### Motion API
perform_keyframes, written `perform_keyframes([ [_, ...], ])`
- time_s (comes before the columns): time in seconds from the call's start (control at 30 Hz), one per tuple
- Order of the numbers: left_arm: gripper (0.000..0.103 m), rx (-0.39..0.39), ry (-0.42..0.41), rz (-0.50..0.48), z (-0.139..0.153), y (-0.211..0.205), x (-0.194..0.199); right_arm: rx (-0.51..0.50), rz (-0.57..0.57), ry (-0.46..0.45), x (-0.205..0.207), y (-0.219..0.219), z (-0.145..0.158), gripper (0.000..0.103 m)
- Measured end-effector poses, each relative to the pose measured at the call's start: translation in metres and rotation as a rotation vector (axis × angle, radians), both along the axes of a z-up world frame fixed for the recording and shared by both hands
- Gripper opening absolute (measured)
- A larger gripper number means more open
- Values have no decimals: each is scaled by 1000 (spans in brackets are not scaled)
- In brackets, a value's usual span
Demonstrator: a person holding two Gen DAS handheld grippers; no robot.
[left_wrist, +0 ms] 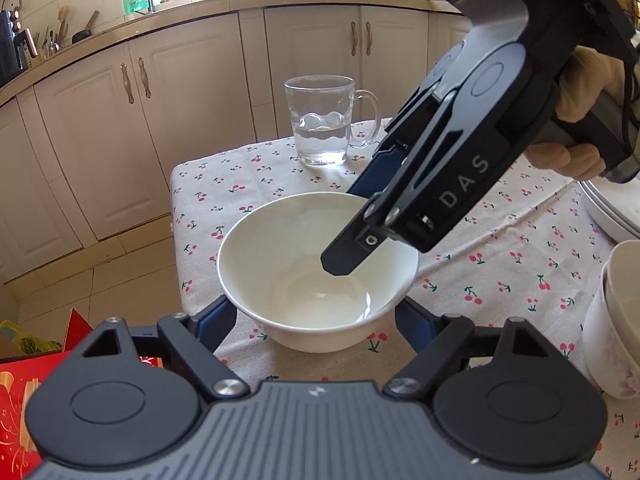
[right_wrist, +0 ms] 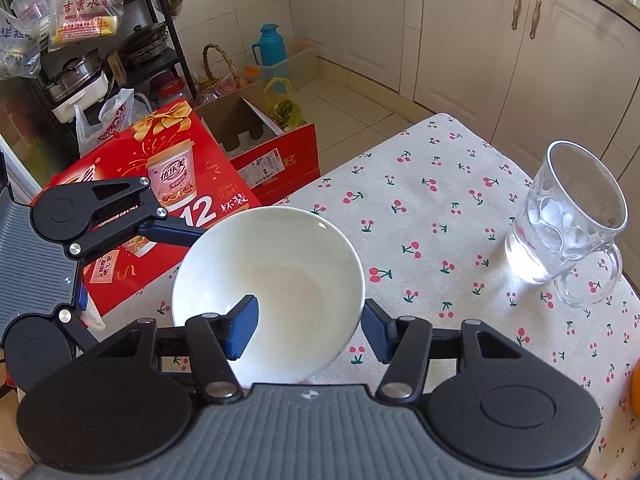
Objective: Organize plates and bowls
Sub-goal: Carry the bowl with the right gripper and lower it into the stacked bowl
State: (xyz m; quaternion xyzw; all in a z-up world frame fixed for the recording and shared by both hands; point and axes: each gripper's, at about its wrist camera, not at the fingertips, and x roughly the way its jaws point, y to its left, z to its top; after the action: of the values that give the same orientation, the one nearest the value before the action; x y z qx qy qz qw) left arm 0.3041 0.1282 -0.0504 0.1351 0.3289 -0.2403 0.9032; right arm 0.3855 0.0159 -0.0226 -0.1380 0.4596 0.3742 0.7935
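A white bowl [left_wrist: 280, 264] [right_wrist: 280, 264] stands on the cherry-print tablecloth [left_wrist: 500, 264] near the table's left edge. My left gripper [left_wrist: 316, 316] spans the bowl from the near side. Its blue pads [left_wrist: 218, 316] meet the lower wall on both sides, the tips tucked under the flare. In the right wrist view one left finger [right_wrist: 172, 234] touches the rim. My right gripper [right_wrist: 310, 328] [left_wrist: 352, 228] comes down from the upper right and straddles the bowl's wall. One finger [right_wrist: 242, 328] sits inside and the other lies against the outside, so the wall is clamped.
A glass mug [left_wrist: 320, 128] [right_wrist: 568, 232] holding water stands behind the bowl. Stacked bowls [left_wrist: 616, 320] and a plate [left_wrist: 612, 216] sit at the right. A red gift box [right_wrist: 160, 200] and an open carton lie on the floor beyond the table edge.
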Motion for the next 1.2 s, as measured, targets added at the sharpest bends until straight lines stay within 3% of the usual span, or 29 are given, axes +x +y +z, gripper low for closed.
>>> perform_keyframes([
  [0.13,86,-1,4,-2,0,1,1,9,-7,17,4,-2,-3,56],
  [0.6,85,-10,35,-14,7,-2,-8,26,-17,21,-10,-9,3,56],
  [1.2,85,-2,7,-86,52,-32,-77,46,-43,-48,-89,-49,52,56],
])
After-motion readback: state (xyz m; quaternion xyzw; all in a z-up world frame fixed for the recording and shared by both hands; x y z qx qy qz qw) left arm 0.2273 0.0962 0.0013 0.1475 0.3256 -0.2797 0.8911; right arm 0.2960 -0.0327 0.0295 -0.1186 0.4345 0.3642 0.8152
